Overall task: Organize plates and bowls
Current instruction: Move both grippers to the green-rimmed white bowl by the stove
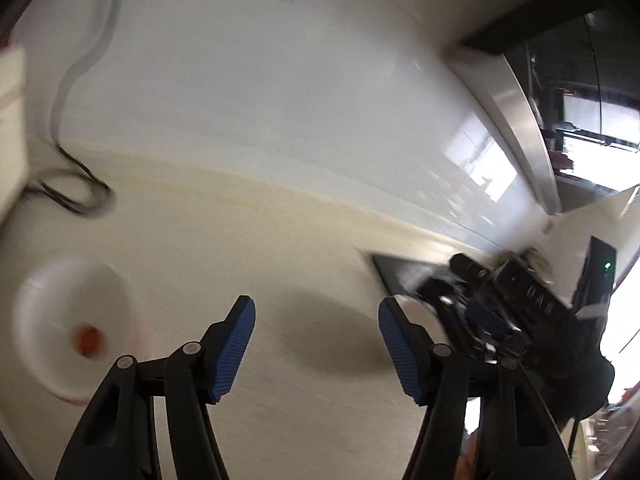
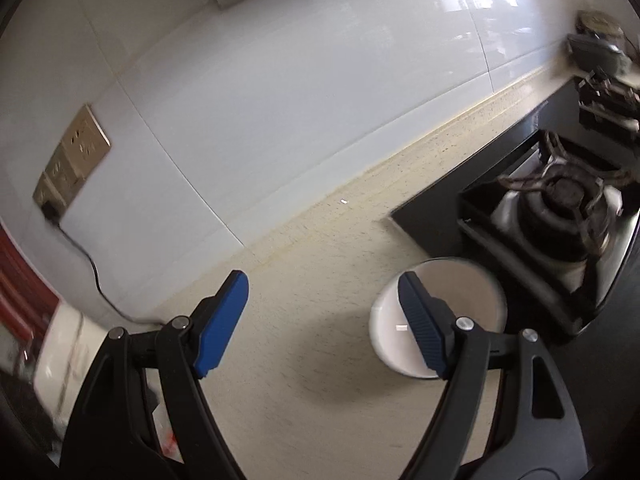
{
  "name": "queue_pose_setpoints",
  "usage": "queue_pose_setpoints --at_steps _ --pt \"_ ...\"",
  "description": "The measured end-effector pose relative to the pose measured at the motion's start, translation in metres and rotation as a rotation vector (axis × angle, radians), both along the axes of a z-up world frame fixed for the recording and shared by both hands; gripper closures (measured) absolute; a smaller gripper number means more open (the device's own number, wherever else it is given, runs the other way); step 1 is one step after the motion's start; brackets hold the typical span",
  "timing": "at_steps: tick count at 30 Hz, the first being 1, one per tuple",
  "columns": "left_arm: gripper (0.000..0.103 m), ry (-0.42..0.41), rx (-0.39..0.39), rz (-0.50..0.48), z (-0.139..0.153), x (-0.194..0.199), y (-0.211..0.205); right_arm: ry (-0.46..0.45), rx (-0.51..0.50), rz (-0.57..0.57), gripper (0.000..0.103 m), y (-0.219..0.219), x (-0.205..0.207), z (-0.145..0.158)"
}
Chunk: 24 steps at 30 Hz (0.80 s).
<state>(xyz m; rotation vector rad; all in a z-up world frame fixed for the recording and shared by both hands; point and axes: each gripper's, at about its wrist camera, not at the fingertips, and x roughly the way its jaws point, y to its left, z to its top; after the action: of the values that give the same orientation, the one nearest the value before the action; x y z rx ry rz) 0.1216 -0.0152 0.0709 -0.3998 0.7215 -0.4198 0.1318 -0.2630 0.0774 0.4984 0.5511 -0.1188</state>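
A: Left wrist view is smeared. The round white bowl with a red-orange mark inside (image 1: 72, 328) is too blurred to read the mark.

B: Same for the black second gripper at the right (image 1: 516, 312); jaws unreadable, partly behind a blue pad.

A: Right wrist view: the white round bowl with a beige inside (image 2: 460, 300) is partly covered by a finger.

B: The red-and-white appliance at the left edge (image 2: 60, 332) is cut off and blurred.

Left gripper (image 1: 316, 344) empty, jaws apart; right gripper (image 2: 322, 320) likewise.
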Motion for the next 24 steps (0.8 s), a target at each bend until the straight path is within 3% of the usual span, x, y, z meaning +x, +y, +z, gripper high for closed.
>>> queue_pose_setpoints --at_steps 6,11,16,24 --pt "0.046 0.095 -0.025 -0.124 -0.014 0.011 -0.056 0.162 -0.14 0.161 0.023 -0.038 -0.003 -0.017" --pt "0.058 0.2 -0.018 -0.159 -0.03 0.023 -0.09 0.242 -0.221 0.286 0.023 -0.056 -0.002 -0.027" --pt "0.063 0.281 -0.043 -0.165 -0.048 0.044 -0.107 0.288 -0.287 0.332 0.026 -0.058 0.006 -0.037" --pt "0.064 0.336 0.019 -0.146 -0.06 0.066 -0.131 0.354 -0.313 0.329 0.036 -0.064 0.019 -0.048"
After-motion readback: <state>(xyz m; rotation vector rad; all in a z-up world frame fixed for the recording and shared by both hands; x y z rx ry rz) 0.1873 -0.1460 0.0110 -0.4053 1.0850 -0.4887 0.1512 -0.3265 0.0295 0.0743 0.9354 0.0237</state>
